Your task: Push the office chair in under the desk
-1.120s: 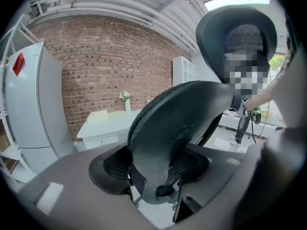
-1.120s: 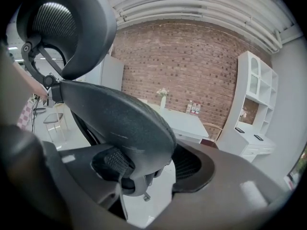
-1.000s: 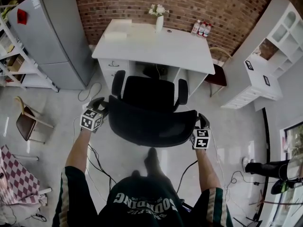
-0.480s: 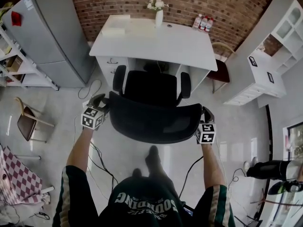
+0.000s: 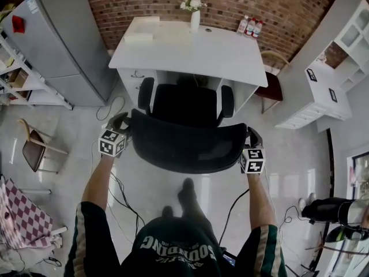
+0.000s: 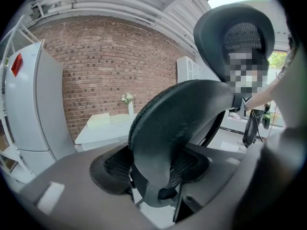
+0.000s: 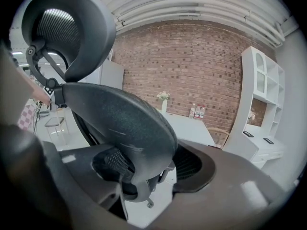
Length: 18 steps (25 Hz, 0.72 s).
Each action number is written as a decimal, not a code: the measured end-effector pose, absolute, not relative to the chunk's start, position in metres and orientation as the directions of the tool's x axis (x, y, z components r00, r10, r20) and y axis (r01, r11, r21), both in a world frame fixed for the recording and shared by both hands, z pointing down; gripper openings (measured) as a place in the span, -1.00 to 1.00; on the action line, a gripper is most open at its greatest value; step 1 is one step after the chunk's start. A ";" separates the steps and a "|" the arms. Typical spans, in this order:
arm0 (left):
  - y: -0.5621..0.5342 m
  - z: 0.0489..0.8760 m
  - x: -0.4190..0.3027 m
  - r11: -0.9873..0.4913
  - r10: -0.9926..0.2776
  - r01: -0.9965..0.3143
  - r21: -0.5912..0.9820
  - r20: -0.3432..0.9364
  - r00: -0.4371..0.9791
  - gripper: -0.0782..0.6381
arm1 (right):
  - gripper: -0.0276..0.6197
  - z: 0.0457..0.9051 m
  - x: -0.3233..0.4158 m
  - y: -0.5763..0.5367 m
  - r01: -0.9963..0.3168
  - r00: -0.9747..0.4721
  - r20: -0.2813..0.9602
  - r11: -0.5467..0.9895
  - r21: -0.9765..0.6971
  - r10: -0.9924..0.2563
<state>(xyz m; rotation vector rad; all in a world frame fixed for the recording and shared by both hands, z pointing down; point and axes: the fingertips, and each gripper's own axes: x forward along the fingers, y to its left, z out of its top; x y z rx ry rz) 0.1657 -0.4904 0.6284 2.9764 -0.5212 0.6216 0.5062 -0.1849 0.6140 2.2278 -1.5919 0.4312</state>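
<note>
The black office chair (image 5: 184, 146) stands in front of the white desk (image 5: 190, 53), with its seat (image 5: 185, 105) partly under the desk edge and its armrests close to the front. My left gripper (image 5: 122, 126) is shut on the left edge of the mesh backrest (image 6: 177, 123). At the right edge of the backrest (image 7: 129, 123), my right gripper (image 5: 252, 138) is shut as well. In both gripper views the backrest rim fills the gap between the jaws, touching the ribbed pads, and the headrest (image 7: 67, 28) rises above.
A grey refrigerator (image 5: 63, 45) stands left of the desk and a white cabinet (image 5: 323, 91) to its right. A brown chair (image 5: 271, 91) sits beside the desk. On the desk are a vase (image 5: 195, 16) and bottles (image 5: 249, 26). Cables (image 5: 115, 189) trail on the floor.
The chair has rolled a little further toward the desk, and both grippers have gone forward with it, still on the backrest edges.
</note>
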 end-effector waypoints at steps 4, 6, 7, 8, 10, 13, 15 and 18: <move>-0.486 0.630 0.162 -0.941 -0.316 -0.337 -0.017 0.393 0.863 -0.12 | -0.16 0.616 0.504 -0.183 -0.952 0.304 0.445 -0.284 0.112 -0.843; -0.485 0.630 0.163 -0.942 -0.315 -0.335 -0.019 0.390 0.865 -0.12 | -0.16 0.617 0.506 -0.183 -0.953 0.301 0.452 -0.283 0.110 -0.840; -0.484 0.630 0.163 -0.942 -0.315 -0.334 -0.020 0.388 0.866 -0.12 | -0.16 0.617 0.507 -0.183 -0.953 0.301 0.453 -0.284 0.108 -0.839; -0.484 0.630 0.163 -0.943 -0.314 -0.333 -0.019 0.388 0.867 -0.12 | -0.16 0.617 0.507 -0.183 -0.953 0.302 0.454 -0.285 0.107 -0.838; -0.484 0.631 0.163 -0.942 -0.312 -0.335 -0.012 0.393 0.865 -0.11 | -0.16 0.618 0.507 -0.181 -0.953 0.301 0.459 -0.285 0.108 -0.836; -0.482 0.635 0.160 -0.934 -0.319 -0.356 0.017 0.406 0.856 -0.08 | -0.15 0.623 0.508 -0.174 -0.954 0.296 0.476 -0.282 0.102 -0.828; -0.477 0.639 0.153 -0.928 -0.330 -0.373 0.021 0.422 0.844 -0.07 | -0.14 0.622 0.507 -0.166 -0.949 0.309 0.485 -0.300 0.098 -0.818; -0.462 0.646 0.135 -0.925 -0.337 -0.379 0.010 0.435 0.835 -0.02 | -0.14 0.619 0.503 -0.143 -0.934 0.347 0.489 -0.342 0.103 -0.800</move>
